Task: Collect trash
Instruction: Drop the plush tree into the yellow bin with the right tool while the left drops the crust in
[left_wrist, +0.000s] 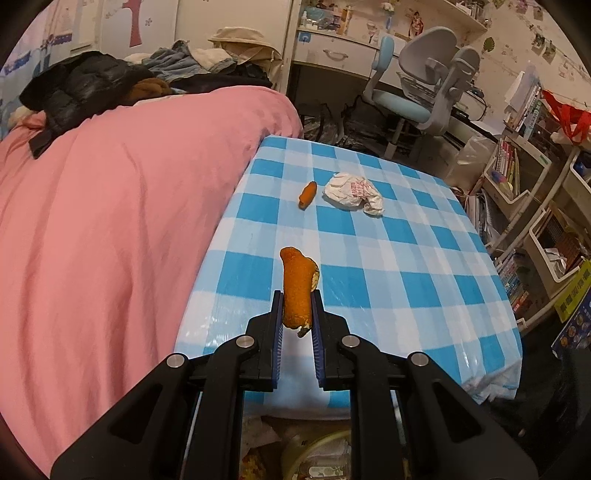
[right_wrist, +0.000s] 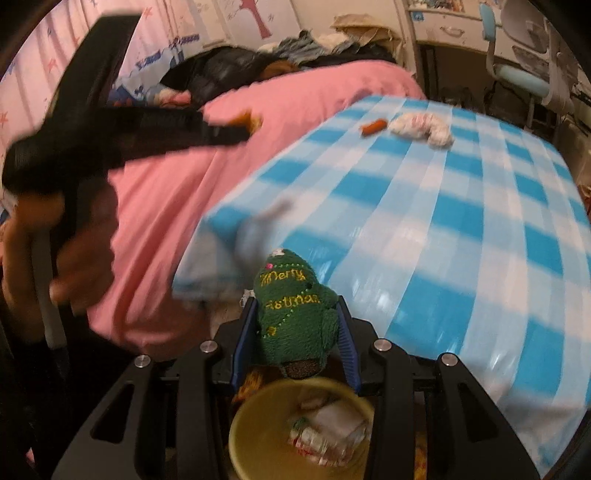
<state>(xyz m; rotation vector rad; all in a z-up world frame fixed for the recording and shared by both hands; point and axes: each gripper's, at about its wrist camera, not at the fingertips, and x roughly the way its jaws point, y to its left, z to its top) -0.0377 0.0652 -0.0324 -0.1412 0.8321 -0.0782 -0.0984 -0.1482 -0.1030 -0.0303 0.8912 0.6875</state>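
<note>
Left gripper (left_wrist: 297, 295): jaws nearly together, clamped on an orange peel strip (left_wrist: 297, 286) held upright above the near left edge of the checked table (left_wrist: 406, 258). Right gripper (right_wrist: 295, 306): jaws partly apart, gripping a green plush Christmas tree (right_wrist: 295, 310) over a yellow bin (right_wrist: 258, 443). Far on the table lie a smaller peel piece (left_wrist: 307, 194) and a crumpled white wrapper (left_wrist: 352, 194).

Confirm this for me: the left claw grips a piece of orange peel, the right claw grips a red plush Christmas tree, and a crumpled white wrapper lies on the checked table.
Wrong in one respect: the plush Christmas tree in the right claw is green, not red, as the right wrist view shows. The left claw does grip orange peel, and the white wrapper lies on the checked table.
</note>
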